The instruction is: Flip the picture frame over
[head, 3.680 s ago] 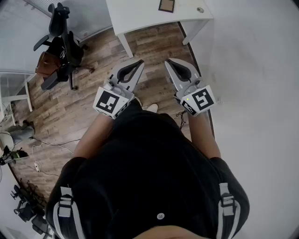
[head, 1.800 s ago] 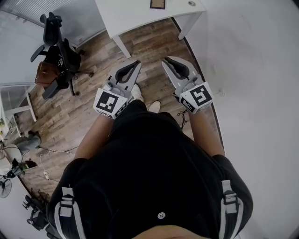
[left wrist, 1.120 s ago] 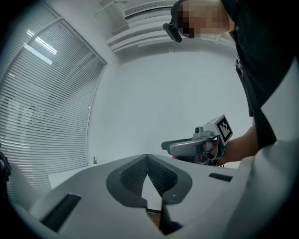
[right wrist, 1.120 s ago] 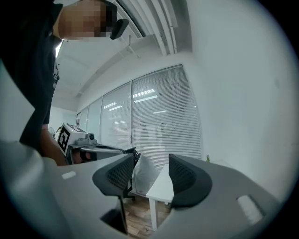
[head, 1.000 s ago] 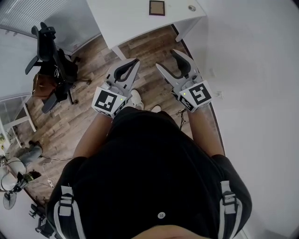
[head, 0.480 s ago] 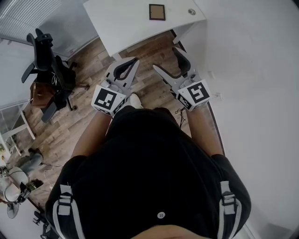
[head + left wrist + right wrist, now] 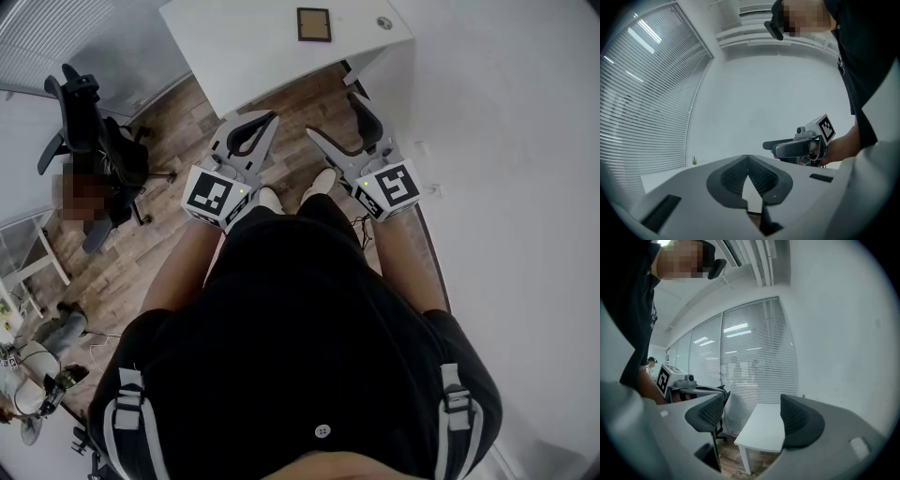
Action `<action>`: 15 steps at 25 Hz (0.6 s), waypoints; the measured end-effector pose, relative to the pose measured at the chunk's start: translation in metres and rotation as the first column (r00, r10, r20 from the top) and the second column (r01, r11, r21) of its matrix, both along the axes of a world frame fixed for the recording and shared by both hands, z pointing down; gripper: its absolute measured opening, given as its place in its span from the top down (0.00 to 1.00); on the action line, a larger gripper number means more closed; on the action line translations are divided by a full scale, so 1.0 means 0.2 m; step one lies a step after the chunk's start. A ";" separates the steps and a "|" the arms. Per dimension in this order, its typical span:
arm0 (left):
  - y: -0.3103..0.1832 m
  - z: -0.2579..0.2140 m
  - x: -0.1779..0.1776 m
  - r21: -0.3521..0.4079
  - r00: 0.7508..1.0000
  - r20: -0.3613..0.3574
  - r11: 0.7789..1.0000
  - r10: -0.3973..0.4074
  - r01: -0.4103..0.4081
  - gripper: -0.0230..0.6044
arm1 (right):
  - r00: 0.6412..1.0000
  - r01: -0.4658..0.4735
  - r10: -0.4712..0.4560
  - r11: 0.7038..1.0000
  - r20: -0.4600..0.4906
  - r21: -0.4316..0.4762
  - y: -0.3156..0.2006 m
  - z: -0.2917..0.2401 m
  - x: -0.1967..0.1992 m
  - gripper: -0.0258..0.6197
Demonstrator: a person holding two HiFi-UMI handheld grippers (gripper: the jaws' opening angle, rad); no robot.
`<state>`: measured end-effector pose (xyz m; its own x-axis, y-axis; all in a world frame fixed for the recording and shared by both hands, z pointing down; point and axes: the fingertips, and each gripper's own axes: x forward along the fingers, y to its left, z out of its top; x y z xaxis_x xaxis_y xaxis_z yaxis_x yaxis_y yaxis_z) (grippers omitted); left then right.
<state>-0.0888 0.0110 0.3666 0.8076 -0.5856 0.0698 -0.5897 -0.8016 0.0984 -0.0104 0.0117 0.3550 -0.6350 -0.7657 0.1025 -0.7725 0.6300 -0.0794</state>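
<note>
The picture frame [image 7: 314,24], small, dark-rimmed with a brown face, lies flat on the white table [image 7: 244,42] well ahead of both grippers. My left gripper [image 7: 265,116] is held level over the wooden floor short of the table's near edge. Its jaws meet at the tips [image 7: 747,157] with nothing in them. Beside it, my right gripper [image 7: 335,117] stands open. Its jaws have just been opening and nothing is between them [image 7: 752,416]. In the right gripper view the table [image 7: 764,427] lies ahead, and the frame is not visible there.
A small round object [image 7: 383,22] sits on the table right of the frame. A black office chair [image 7: 89,122] stands at the left on the wood floor. A white wall runs along the right, and window blinds [image 7: 750,362] stand behind the table.
Both grippers and the person have moved toward the table, which now shows more of its top. The right gripper's jaws have spread wider; the left jaws stay together.
</note>
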 end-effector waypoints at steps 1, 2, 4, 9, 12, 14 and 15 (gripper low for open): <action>-0.02 0.01 0.01 -0.004 1.000 0.002 1.000 -0.003 0.003 0.95 | 1.000 0.002 -0.002 1.000 -0.004 0.002 -0.02 0.00 0.01 0.38; -0.04 0.01 0.02 -0.007 1.000 0.003 1.000 -0.007 0.008 0.95 | 1.000 0.006 -0.006 1.000 -0.006 0.002 -0.04 0.01 0.03 0.38; -0.09 0.02 0.05 -0.009 1.000 0.004 1.000 -0.018 0.018 0.95 | 1.000 0.016 -0.016 1.000 -0.004 0.001 -0.09 0.02 0.06 0.38; -0.25 0.04 0.14 -0.015 0.998 0.033 0.999 -0.050 0.050 0.95 | 0.999 0.046 -0.046 0.999 0.009 -0.001 -0.28 0.05 0.16 0.38; -0.37 0.02 0.21 -0.008 0.997 0.040 0.997 -0.073 0.073 0.95 | 0.997 0.071 -0.071 0.997 0.013 0.004 -0.41 0.04 0.23 0.38; -0.47 0.01 0.27 -0.009 0.995 0.044 0.996 -0.091 0.091 0.95 | 0.996 0.087 -0.087 0.996 0.018 0.006 -0.51 0.03 0.29 0.38; -0.51 0.01 0.31 -0.011 0.994 0.048 0.995 -0.099 0.100 0.95 | 0.995 0.095 -0.095 0.995 0.021 0.005 -0.56 0.03 0.33 0.38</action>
<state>-0.0273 -0.0914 0.3689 0.7409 -0.6617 0.1148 -0.6708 -0.7374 0.0789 0.0550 -0.1008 0.3607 -0.7069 -0.7022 0.0851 -0.7073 0.7009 -0.0921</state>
